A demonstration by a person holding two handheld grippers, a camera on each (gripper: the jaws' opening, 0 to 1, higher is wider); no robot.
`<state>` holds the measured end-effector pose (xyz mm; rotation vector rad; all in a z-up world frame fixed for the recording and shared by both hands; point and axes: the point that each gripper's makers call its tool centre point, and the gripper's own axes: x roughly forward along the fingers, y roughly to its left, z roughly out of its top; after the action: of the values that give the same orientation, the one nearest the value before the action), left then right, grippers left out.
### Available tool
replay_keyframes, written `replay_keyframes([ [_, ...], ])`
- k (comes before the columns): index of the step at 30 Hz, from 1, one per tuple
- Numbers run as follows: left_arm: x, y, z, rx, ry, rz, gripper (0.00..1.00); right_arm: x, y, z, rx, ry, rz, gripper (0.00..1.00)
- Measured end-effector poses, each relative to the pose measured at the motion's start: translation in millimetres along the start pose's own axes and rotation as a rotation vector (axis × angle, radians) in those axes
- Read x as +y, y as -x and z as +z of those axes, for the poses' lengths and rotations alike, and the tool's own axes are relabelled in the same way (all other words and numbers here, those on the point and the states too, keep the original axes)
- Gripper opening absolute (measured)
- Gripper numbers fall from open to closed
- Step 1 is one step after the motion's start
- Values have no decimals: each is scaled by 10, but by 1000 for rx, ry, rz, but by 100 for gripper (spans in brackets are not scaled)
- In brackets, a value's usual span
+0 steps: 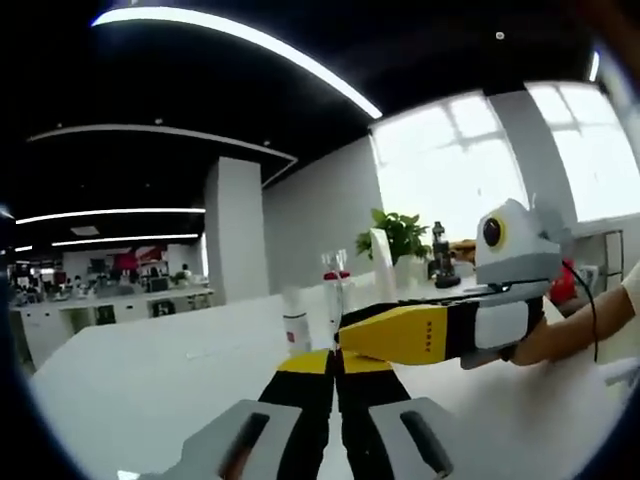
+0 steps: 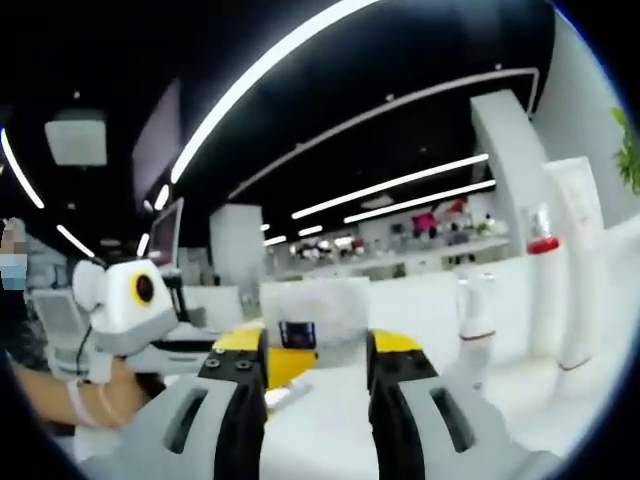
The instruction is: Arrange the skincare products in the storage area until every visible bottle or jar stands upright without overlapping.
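- Looking along the left hand-held gripper [image 1: 335, 362], what room is there?
- Plenty to its left: the white surface [image 1: 150, 370] lies bare out to its far edge. Just ahead of the tips stands a small white bottle [image 1: 297, 333], upright, and a little to its right a clear bottle with a red collar [image 1: 334, 285], also upright. To the right the other hand-held gripper reaches in sideways, its yellow tip close over the left one's tips.
- How do the left jaws stand?
- Nearly together, with only a thin dark slit between the black bars, and nothing is between them. I cannot tell whether they touch the small bottle or the right gripper.
- And the right hand-held gripper [image 2: 316, 365]?
- To its left, the left hand-held gripper's body shows with a person's hand behind it. The right jaws stand apart and grasp a white jar [image 2: 318, 315] with a dark label; both yellow-tipped jaws press its sides, and it stands upright.
- What lies to the right of that?
- Three upright things on the surface: a clear bottle with a red band [image 2: 475, 325] just beside the right jaw, then a taller bottle with a red collar [image 2: 543, 290], then a tall white tube [image 2: 578, 260] nearest the edge of the view. They stand close but apart, with bare surface in front.
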<state>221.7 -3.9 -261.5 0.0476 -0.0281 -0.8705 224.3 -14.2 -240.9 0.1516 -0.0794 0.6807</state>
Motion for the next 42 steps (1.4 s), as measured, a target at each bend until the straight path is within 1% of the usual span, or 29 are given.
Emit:
replay_keyframes([
  [2, -17, 4, 1, -2, 7, -6, 0, 7, 5, 10, -5, -5, 19, 38],
  [3, -15, 9, 14, -9, 26, -10, 0, 42, -1, 58, -32, -21, 59, 42],
  [5, -22, 17, 17, -12, 43, -15, 0, 100, -2, 83, -43, -78, 111, 52],
  [6, -53, 22, 8, -9, 95, -48, 0, 113, 5, 115, -42, -130, 137, 55],
  [7, -84, 28, -1, -5, 147, -81, 0, 125, 13, 147, -40, -182, 163, 55],
  [8, -95, 45, 17, -15, 211, -114, 0, 66, 19, 200, -60, -207, 158, 54],
  [9, -128, 63, 35, -25, 272, -162, 0, -2, 29, 239, -72, -209, 144, 52],
  [11, -168, 96, 66, -36, 363, -227, 0, -65, 48, 326, -102, -249, 154, 47],
  [12, -190, 111, 110, -60, 400, -266, 0, -12, 91, 363, -107, -300, 182, 45],
  [13, -207, 124, 140, -74, 417, -291, 0, -4, 103, 378, -109, -315, 192, 46],
  [14, -246, 145, 176, -86, 440, -329, 0, 13, 118, 442, -133, -353, 226, 49],
  [15, -302, 168, 186, -83, 452, -358, 0, 14, 119, 454, -135, -368, 241, 49],
  [16, -383, 193, 205, -84, 457, -386, 0, 23, 121, 451, -129, -373, 250, 46],
  [17, -510, 240, 224, -66, 478, -470, 0, 78, 129, 440, -108, -383, 298, 42],
  [18, -608, 292, 241, -50, 485, -530, 0, 190, 133, 392, -72, -373, 332, 38],
  [19, -612, 293, 253, -59, 480, -529, 0, 213, 137, 381, -62, -372, 339, 34],
  [20, -659, 333, 258, -46, 491, -567, 0, 253, 145, 369, -46, -372, 353, 32],
  [22, -696, 369, 260, -29, 499, -604, 0, 313, 172, 373, -41, -377, 390, 28],
  [23, -721, 396, 272, -26, 508, -629, 0, 387, 207, 382, -37, -386, 430, 27],
  [25, -777, 456, 260, 1, 523, -679, 0, 391, 247, 351, 3, -384, 453, 23],
  [27, -879, 558, 213, 55, 542, -759, 0, 449, 281, 316, 38, -369, 489, 21],
  [28, -992, 610, 172, 77, 534, -781, 0, 477, 312, 304, 57, -383, 509, 21],
  [29, -1029, 631, 155, 78, 543, -789, 0, 515, 356, 288, 74, -405, 535, 20],
  [31, -1055, 649, 148, 77, 553, -792, 0, 488, 361, 233, 101, -386, 524, 18],
  [32, -932, 642, 137, 77, 561, -783, 0, 475, 361, 210, 110, -376, 517, 17],
  [35, -907, 607, 81, 98, 566, -764, 0, 464, 364, 141, 140, -388, 520, 13],
  [38, -795, 584, 75, 111, 570, -764, 0, 481, 357, 88, 168, -401, 522, 2],
  [39, -748, 571, 51, 123, 565, -757, 0, 502, 377, 87, 174, -405, 531, 2],
  [42, -725, 557, 52, 119, 575, -758, 2, 495, 388, 112, 173, -411, 541, 0],
])
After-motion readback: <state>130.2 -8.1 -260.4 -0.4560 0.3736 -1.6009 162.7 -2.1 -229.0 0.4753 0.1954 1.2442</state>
